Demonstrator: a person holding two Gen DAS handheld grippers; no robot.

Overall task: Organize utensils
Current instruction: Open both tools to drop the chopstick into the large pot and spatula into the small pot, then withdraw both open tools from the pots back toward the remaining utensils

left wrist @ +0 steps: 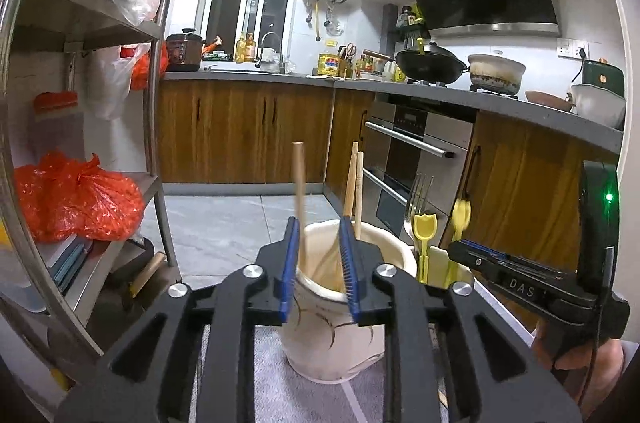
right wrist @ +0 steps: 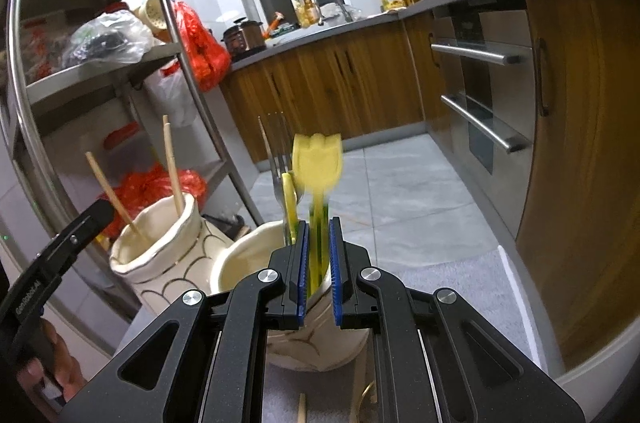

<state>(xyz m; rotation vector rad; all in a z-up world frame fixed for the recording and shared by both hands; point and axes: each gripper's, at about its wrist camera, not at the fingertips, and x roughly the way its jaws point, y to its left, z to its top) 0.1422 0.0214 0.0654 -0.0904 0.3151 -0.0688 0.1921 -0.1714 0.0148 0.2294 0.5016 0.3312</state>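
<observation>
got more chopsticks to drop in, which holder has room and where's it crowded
The chopstick holder has room: three chopsticks stand apart, its mouth mostly bare. The second holder is bare on its left side; its far side is crowded with a fork and yellow utensils between the right gripper's pads.

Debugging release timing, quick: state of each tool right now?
Left tool: open, chopstick loose between the pads.
Right tool: slightly open, yellow utensil between the pads, apparently not gripped.
</observation>
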